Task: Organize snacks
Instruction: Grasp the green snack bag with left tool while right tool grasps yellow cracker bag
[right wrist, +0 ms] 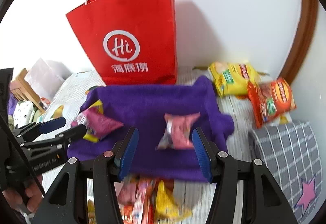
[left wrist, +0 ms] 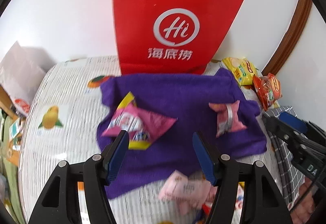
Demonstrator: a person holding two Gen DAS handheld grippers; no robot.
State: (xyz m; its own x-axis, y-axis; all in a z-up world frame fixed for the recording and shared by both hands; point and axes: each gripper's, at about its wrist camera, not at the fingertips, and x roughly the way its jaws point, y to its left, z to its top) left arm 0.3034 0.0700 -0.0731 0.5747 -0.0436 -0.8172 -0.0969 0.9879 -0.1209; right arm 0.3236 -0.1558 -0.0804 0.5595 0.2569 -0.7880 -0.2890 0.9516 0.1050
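A purple cloth (left wrist: 169, 99) (right wrist: 150, 101) lies on the bed in front of a red paper bag (left wrist: 163, 20) (right wrist: 130, 40). On it lie a pink-and-yellow snack packet (left wrist: 138, 122) (right wrist: 97, 124) at the left and a small pink packet (left wrist: 228, 117) (right wrist: 179, 132) at the right. My left gripper (left wrist: 161, 152) is open and empty, its left finger just in front of the pink-and-yellow packet; it also shows in the right wrist view (right wrist: 63, 128). My right gripper (right wrist: 165, 154) is open and empty, just short of the small pink packet.
A yellow packet (left wrist: 240, 70) (right wrist: 232, 79) and a red packet (left wrist: 269, 89) (right wrist: 271, 99) lie at the right by the wall. More snacks lie near my grippers (left wrist: 187, 189) (right wrist: 150, 199). A grey checked pillow (right wrist: 289, 152) is at the right. The bed sheet (left wrist: 61, 101) has fruit prints.
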